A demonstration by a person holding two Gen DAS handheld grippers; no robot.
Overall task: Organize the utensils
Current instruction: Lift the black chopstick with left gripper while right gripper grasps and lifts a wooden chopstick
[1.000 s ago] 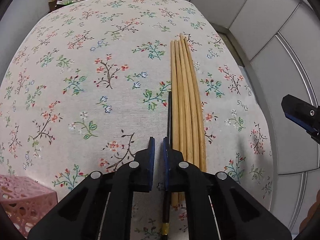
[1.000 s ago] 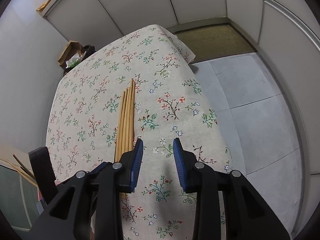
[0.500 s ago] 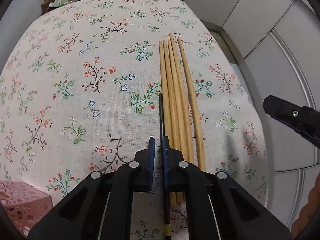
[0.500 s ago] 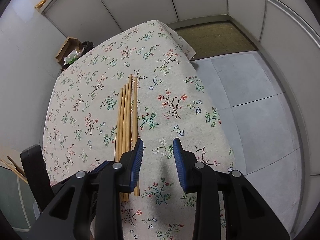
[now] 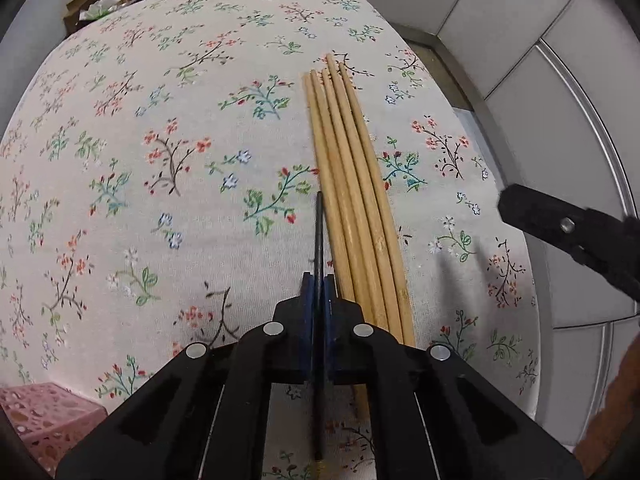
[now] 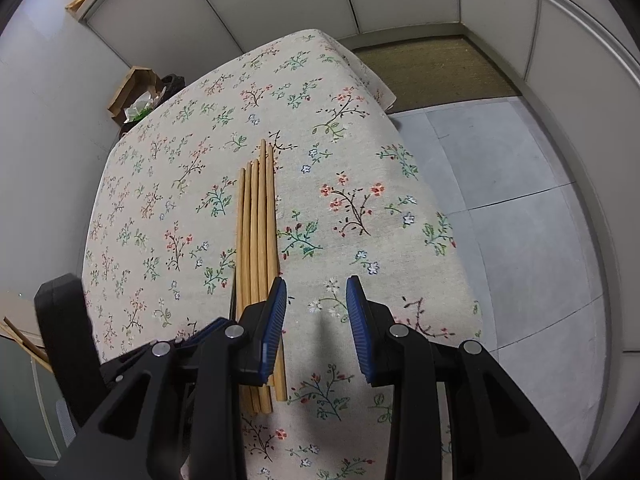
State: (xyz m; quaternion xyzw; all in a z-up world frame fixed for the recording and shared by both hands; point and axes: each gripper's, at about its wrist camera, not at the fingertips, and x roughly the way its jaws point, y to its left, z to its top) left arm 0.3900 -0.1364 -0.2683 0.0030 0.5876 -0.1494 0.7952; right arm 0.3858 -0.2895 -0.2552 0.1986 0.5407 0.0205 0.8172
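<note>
The left tongs (image 5: 316, 284) pinch a thin black chopstick (image 5: 319, 232) just beside 5 wooden chopsticks (image 5: 352, 200) lying on the bench (image 5: 120, 160). The right tongs (image 6: 316, 312) gape empty above them. Such a slim stick could swivel, nudging the bundle askew.

Nothing legible anywhere — no text, label, brand, number or sign.

Both wrist views look down along the table (image 5: 120, 160), sharing the wooden chopsticks (image 5: 352, 184).
</note>
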